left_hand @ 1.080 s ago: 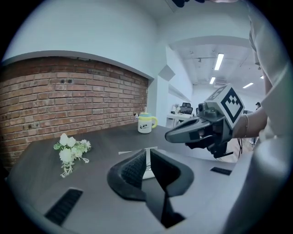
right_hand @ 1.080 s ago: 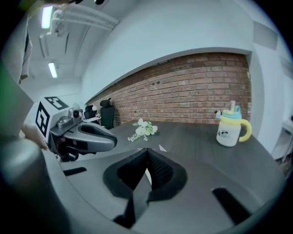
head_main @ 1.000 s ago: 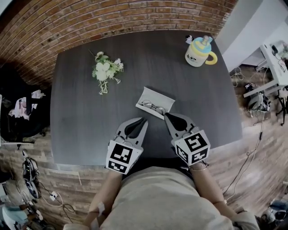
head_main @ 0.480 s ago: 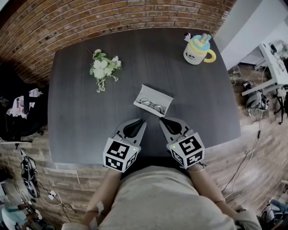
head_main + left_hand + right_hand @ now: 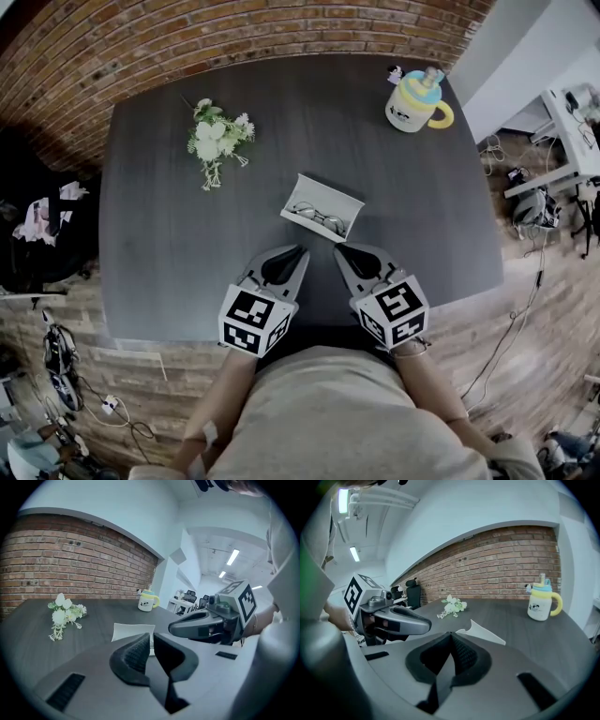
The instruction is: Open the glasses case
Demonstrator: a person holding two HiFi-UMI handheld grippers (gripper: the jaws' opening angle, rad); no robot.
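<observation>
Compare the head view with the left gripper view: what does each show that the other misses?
Only the head view: the thin-framed glasses lying inside the open white glasses case, plus the wooden floor. Only the left gripper view: ceiling strip lights in the room beyond. Both: that case, the white flower sprig, the yellow-handled mug, the shut right gripper.

Head view: camera on person's head, faces steeply down; whole desk (image 5: 169,244) in frame, brick wall (image 5: 234,33) beyond far edge.
Left gripper view: rides low, close behind own fingers (image 5: 133,656), faces across desk toward wall.
Right gripper view: same stance, same heading.
All three share glasses case (image 5: 330,195), flowers (image 5: 217,142), cup (image 5: 415,101).
Left gripper view catches right gripper (image 5: 174,628) at frame right; right gripper view catches left gripper (image 5: 425,625) at frame left.
</observation>
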